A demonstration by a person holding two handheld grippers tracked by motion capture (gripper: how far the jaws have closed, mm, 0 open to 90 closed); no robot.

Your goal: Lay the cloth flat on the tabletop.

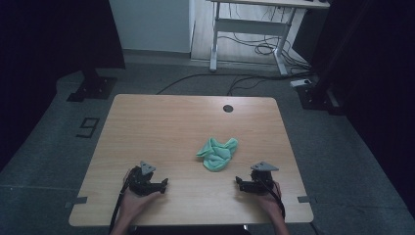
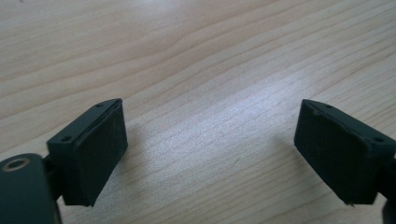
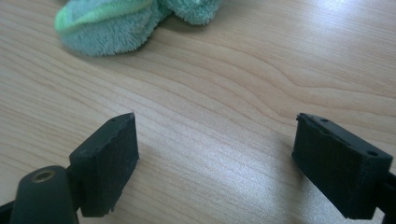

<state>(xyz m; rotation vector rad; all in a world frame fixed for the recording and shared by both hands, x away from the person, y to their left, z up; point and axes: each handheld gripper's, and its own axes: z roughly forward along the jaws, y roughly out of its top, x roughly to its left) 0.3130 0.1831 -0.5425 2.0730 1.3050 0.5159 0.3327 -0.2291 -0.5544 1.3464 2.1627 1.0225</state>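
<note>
Both tongs, left and right, are being held wide and empty; the cloth, crumpled ahead between them, risks being snagged unevenly.

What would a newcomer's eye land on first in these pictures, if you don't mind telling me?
Most likely the crumpled green cloth, the one patch of colour on the wooden table, lying right of centre. Next, the two black grippers near the table's front edge: the left gripper and the right gripper, both with jaws open over bare wood, neither touching the cloth.

A cloth lies on the table, right of centre.
</note>
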